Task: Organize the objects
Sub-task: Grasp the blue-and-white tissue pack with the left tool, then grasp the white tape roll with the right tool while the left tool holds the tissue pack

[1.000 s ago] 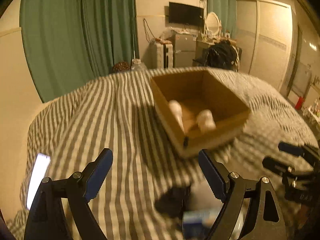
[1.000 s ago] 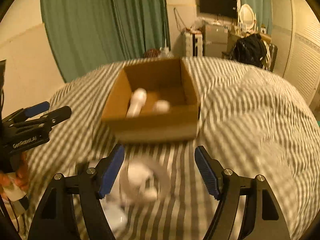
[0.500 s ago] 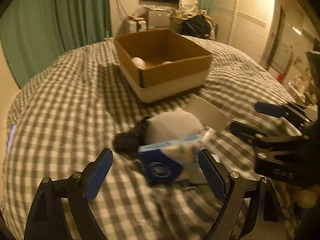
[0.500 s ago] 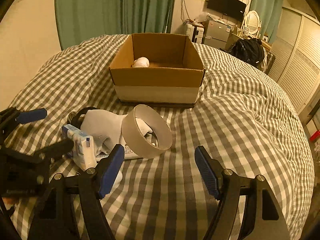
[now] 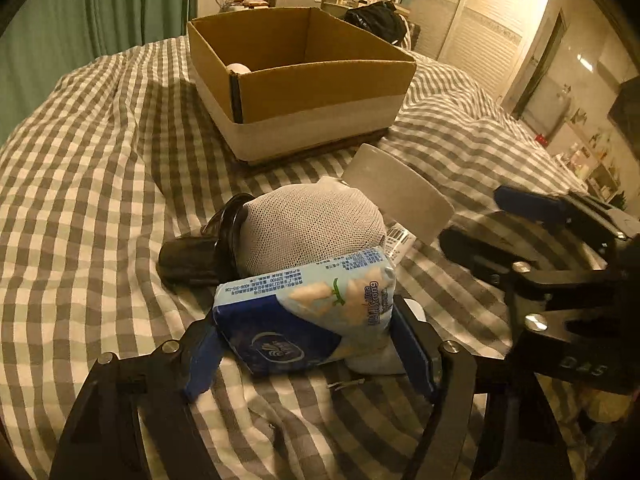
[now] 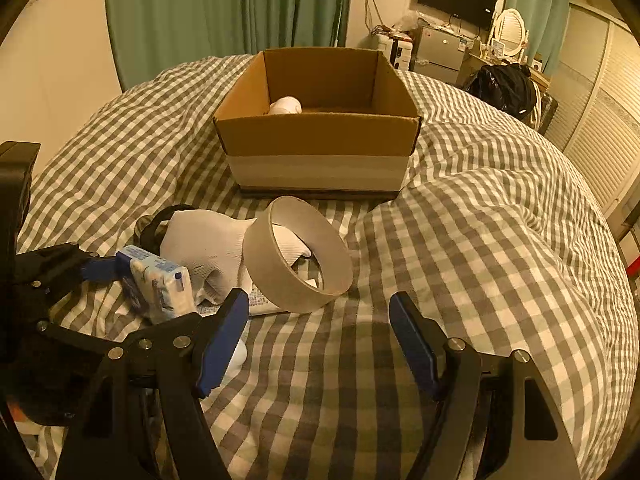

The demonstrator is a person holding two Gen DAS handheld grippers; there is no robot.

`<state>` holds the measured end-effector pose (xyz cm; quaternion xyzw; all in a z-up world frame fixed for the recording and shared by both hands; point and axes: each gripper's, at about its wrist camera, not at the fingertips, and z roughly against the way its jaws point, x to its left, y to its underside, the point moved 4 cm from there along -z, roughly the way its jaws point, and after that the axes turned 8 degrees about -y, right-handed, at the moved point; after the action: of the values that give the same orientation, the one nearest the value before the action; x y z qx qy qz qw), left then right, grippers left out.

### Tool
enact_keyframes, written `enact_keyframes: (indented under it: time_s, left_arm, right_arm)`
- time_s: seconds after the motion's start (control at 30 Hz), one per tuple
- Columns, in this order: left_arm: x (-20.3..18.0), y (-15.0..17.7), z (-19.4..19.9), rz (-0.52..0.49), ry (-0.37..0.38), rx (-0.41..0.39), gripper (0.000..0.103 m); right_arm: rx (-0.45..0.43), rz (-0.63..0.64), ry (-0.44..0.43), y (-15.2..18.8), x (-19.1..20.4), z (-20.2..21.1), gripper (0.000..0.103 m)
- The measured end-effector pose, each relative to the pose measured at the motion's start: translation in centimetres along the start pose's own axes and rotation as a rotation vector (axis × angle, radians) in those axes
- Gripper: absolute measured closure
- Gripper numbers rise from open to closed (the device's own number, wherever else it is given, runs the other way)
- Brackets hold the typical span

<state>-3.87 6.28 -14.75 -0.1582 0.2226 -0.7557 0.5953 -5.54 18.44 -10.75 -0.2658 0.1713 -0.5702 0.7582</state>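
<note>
A blue tissue pack lies on the checked bedspread, and my left gripper has a finger on each side of it, touching or nearly so. The pack also shows in the right wrist view. Behind it lie a white mesh cloth bundle, a black strap item and a wide tape ring. My right gripper is open and empty, just in front of the ring. An open cardboard box with a white round object inside stands beyond.
The checked bedspread is rumpled, with folds to the right of the box. A small white object lies by my right gripper's left finger. Green curtains and furniture stand beyond the bed.
Both grippers have dropped and moved forward toward the pile. My left gripper's fingers have closed in from wide open to either side of the tissue pack. The right gripper stays open.
</note>
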Motion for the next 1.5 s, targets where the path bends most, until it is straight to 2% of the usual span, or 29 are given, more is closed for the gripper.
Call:
enact_keyframes:
  time_s: [0.23,0.33,0.43,0.57,0.87,1.1,1.5]
  left_arm:
    - [1.6,0.2,2.6,0.038,-0.034,-0.036,0.026]
    - [2.4,0.1,3.3,0.076,-0.008,-0.033,0.026]
    - [3.3,-0.2,4.0,0.093,-0.030,-0.052,0.026]
    - [3.9,-0.5,4.6,0.109,-0.011,-0.070,0.026]
    - [4.4,-0.4,5.5,0.117,-0.043,-0.073,0.026]
    - [4.1,-0.6,7.4,0.091,-0.079,-0.099,0.026]
    - [3.3,-2.9,8.6,0.078,-0.075,-0.135,0.026]
  right_arm:
    - [0.049,0.005,-0.004,-0.2,0.1,-1.2,0.035]
    - [0.070,0.029,0.003,-0.3,0.5,-1.8,0.036]
    - [0.100,0.072,0.005,-0.4,1.4,-2.9,0.036]
    - [0.136,0.100,0.052,-0.5,1.8,-4.4,0.050]
    - [0.041,0.104,0.096,-1.1,2.0,-3.0,0.064]
    - [-0.018,0.091,0.037,-1.7,2.0,-0.9,0.065]
    - [-0.130,0.059,-0.010,-3.9,0.9,4.9,0.071]
